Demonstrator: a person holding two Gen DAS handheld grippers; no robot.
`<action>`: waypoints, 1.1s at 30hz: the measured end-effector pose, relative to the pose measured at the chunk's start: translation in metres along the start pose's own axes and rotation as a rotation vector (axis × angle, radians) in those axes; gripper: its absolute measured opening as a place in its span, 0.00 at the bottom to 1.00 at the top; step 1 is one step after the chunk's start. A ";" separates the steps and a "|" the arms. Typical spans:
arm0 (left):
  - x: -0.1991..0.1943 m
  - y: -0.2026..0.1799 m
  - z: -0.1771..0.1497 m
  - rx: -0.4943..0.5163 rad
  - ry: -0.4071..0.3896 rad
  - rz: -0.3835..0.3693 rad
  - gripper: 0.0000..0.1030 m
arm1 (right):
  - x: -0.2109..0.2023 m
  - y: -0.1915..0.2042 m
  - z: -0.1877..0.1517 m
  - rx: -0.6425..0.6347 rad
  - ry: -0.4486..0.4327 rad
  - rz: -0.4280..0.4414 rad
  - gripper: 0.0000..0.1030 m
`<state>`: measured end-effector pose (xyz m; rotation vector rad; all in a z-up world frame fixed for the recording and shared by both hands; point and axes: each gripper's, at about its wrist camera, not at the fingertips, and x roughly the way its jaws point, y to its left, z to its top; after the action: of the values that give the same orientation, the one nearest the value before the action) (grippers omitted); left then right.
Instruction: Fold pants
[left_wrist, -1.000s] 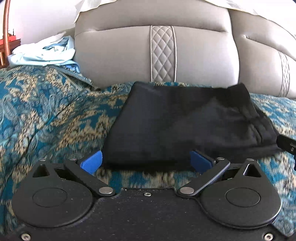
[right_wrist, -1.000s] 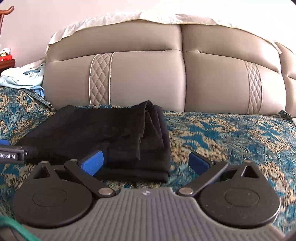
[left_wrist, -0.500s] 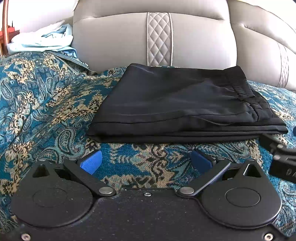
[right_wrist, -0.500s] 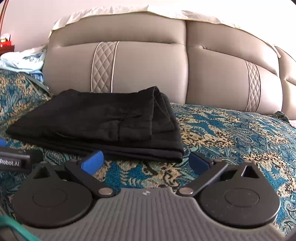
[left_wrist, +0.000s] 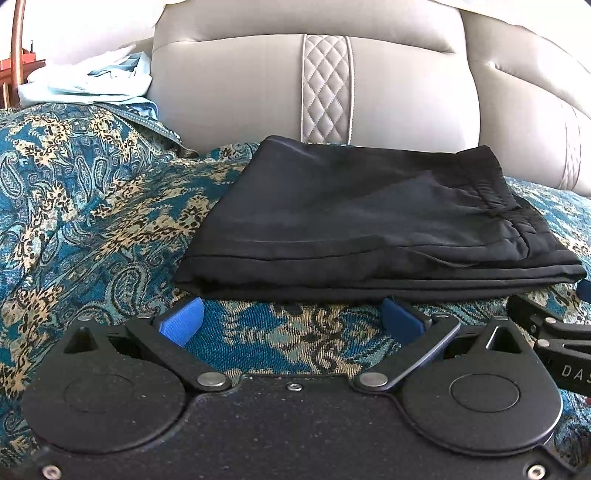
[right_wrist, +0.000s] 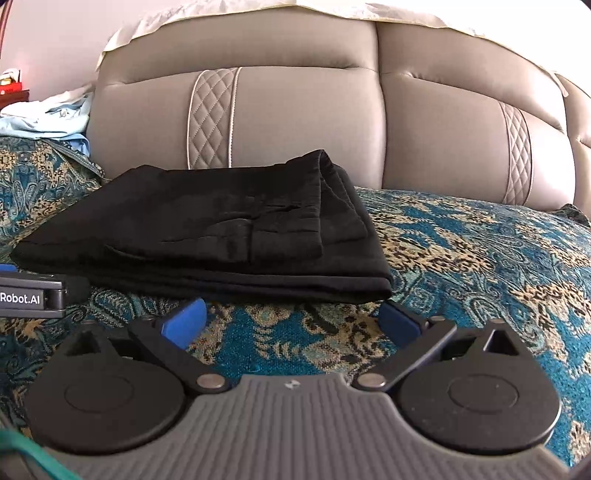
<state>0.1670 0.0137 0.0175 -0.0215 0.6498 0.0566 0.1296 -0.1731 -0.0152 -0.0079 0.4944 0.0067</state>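
Observation:
The black pants lie folded in a flat stack on the teal patterned bedspread, close to the headboard. They also show in the right wrist view. My left gripper is open and empty, its blue pads just short of the stack's near edge. My right gripper is open and empty, just short of the stack's near right corner. Each gripper shows at the edge of the other's view: the right one, the left one.
A padded beige headboard stands right behind the pants. A heap of light blue and white clothes lies at the far left by a wooden nightstand. Bedspread stretches to the right of the pants.
Both grippers have drawn back from the pants' near edge and risen a little over the second. The pants lie still, folded. Both grippers stay open.

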 end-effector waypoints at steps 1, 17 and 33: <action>0.000 0.000 0.000 0.000 -0.001 -0.001 1.00 | 0.000 0.001 0.000 -0.004 -0.002 0.003 1.00; 0.003 0.001 0.002 -0.011 0.003 -0.003 1.00 | 0.000 0.001 -0.001 -0.004 -0.008 0.015 1.00; 0.004 0.002 0.001 -0.011 0.005 -0.005 1.00 | 0.000 0.001 -0.001 -0.004 -0.009 0.014 1.00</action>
<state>0.1702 0.0155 0.0160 -0.0336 0.6549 0.0549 0.1290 -0.1718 -0.0158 -0.0084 0.4856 0.0218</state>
